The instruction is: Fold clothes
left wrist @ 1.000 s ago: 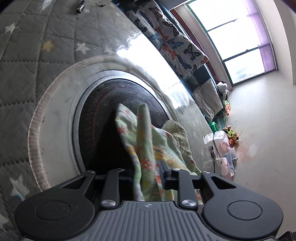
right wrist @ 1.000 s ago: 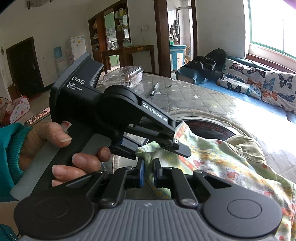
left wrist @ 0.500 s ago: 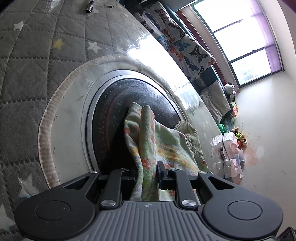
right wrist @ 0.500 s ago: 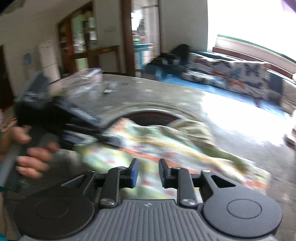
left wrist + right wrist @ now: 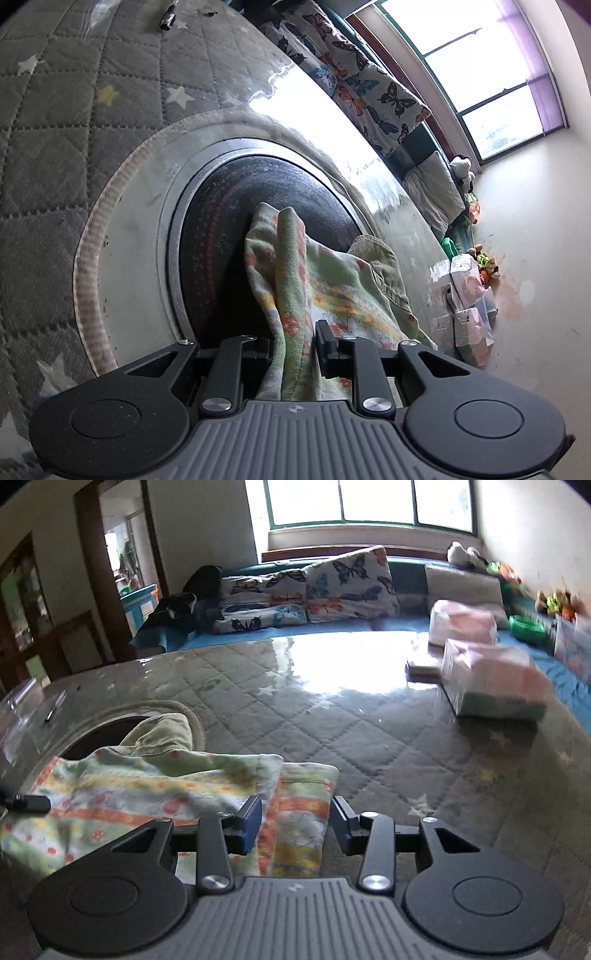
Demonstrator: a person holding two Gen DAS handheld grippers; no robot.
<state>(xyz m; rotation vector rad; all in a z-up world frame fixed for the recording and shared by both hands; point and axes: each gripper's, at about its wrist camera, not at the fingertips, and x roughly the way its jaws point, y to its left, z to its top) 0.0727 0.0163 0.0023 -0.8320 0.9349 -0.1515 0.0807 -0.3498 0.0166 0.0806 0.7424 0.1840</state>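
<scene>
In the left wrist view, our left gripper (image 5: 295, 347) is clamped on a bunched fold of the cloth (image 5: 295, 280), a green floral piece whose fabric fills the narrow gap between the fingers (image 5: 327, 347). In the right wrist view, our right gripper (image 5: 295, 823) stands with its fingers (image 5: 249, 823) wide apart, a folded end of the cloth (image 5: 295, 812) lying between them; we cannot see either pad pressing it. The cloth spreads over the quilted table (image 5: 332, 720), reaching to the dark round inset (image 5: 221, 229) at the table's middle, and it overlaps a plain olive garment (image 5: 162, 734) at the inset's rim. Farther out, near the table's right edge, sit two wrapped packs (image 5: 491, 683). Beyond the far edge we see butterfly cushions (image 5: 332, 587) under the window (image 5: 369, 502).
</scene>
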